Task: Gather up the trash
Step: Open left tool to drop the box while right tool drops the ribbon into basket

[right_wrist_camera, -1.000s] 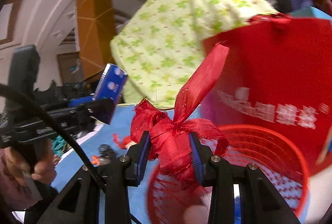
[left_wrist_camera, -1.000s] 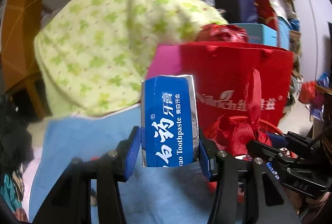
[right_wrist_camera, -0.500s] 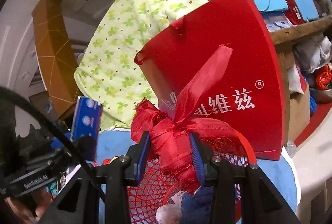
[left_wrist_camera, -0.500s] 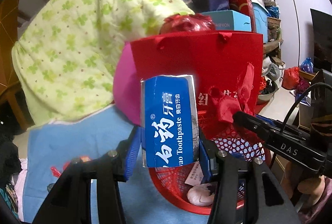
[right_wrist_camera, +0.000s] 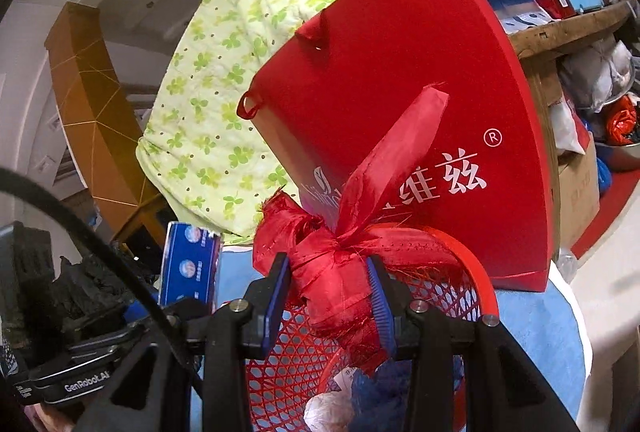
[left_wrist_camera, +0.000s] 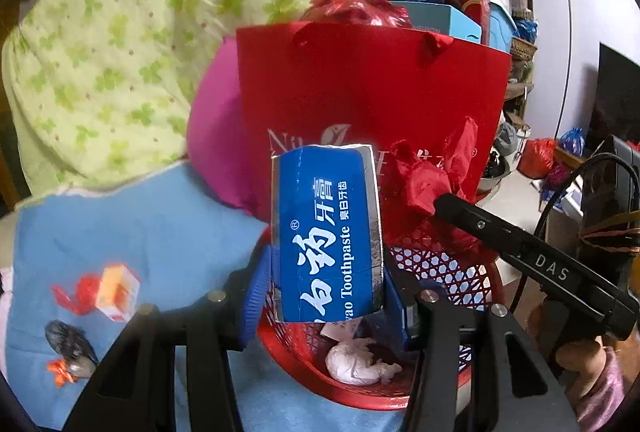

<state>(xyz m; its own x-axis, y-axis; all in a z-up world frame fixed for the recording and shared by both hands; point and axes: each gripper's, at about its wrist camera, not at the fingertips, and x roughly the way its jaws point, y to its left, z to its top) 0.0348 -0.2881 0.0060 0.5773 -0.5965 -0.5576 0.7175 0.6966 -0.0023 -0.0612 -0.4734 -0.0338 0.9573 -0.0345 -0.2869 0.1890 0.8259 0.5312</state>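
Observation:
My left gripper (left_wrist_camera: pixel 326 296) is shut on a blue toothpaste box (left_wrist_camera: pixel 326 232), held upright over the near rim of a red mesh basket (left_wrist_camera: pixel 440 272). The same box (right_wrist_camera: pixel 190 262) shows at the left of the right wrist view. My right gripper (right_wrist_camera: pixel 332 298) is shut on a crumpled red ribbon bow (right_wrist_camera: pixel 340 252), above the basket (right_wrist_camera: pixel 476 272). From the left wrist view the bow (left_wrist_camera: pixel 428 184) hangs over the basket's far side. Inside the basket lie a white crumpled wad (left_wrist_camera: pixel 356 364) and other scraps.
A tall red paper bag (left_wrist_camera: pixel 372 84) stands just behind the basket on the blue cloth (left_wrist_camera: pixel 132 224). A green-patterned quilt (left_wrist_camera: pixel 120 32) rises behind. On the cloth at the left lie a small orange box with red wrapper (left_wrist_camera: pixel 108 290) and a dark scrap (left_wrist_camera: pixel 70 348).
Both grippers have moved over the red basket with their loads. The left view has tipped down, so the basket's inside and the scraps on the cloth now show. The right gripper has rolled.

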